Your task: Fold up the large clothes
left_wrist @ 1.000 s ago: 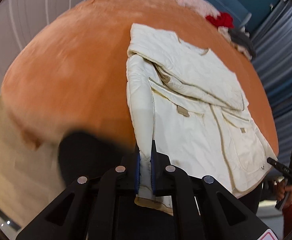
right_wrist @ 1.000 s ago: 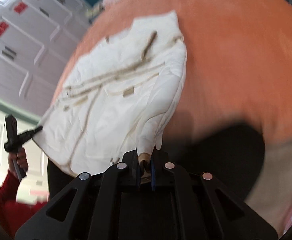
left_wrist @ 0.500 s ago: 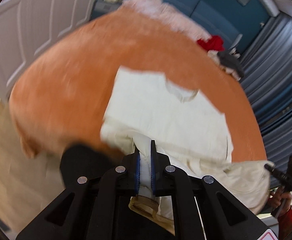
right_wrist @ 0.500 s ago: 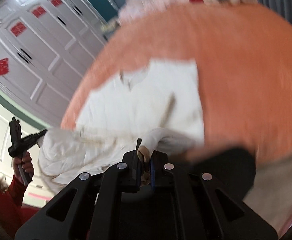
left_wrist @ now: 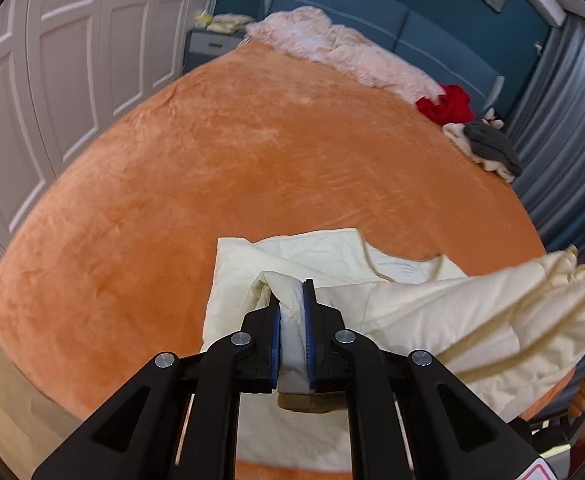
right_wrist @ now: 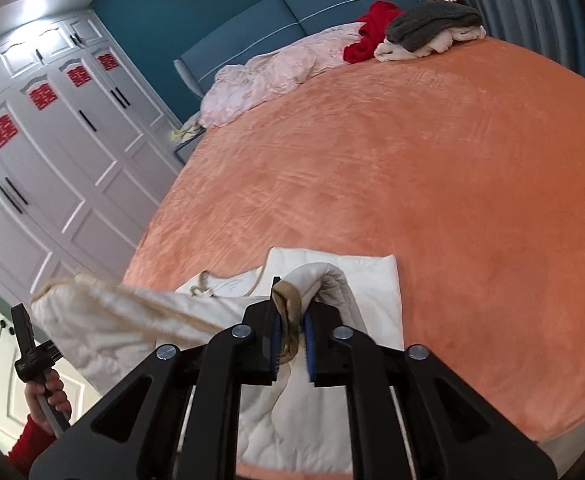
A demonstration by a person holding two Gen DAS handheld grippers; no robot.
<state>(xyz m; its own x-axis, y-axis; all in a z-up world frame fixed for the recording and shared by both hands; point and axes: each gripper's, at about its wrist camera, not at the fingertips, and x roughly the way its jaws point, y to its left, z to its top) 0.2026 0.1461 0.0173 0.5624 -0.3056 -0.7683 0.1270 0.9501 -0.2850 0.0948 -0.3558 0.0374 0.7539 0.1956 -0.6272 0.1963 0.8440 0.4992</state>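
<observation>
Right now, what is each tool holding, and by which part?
Both hold the cream jacket. Left tool has a padded hem corner; right tool a tan-trimmed edge. Both jaws are opening, fabric between them.

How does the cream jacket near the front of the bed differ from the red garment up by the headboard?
The cream jacket lies at the near edge of the orange blanket; the red garment sits far off by the blue headboard. The jacket is partly lifted, with cloth between the fingers of both the left gripper and right gripper, whose jaws are opening; the red one is a loose, untouched heap. The jacket looks far larger. Both rest on the same bed.
</observation>
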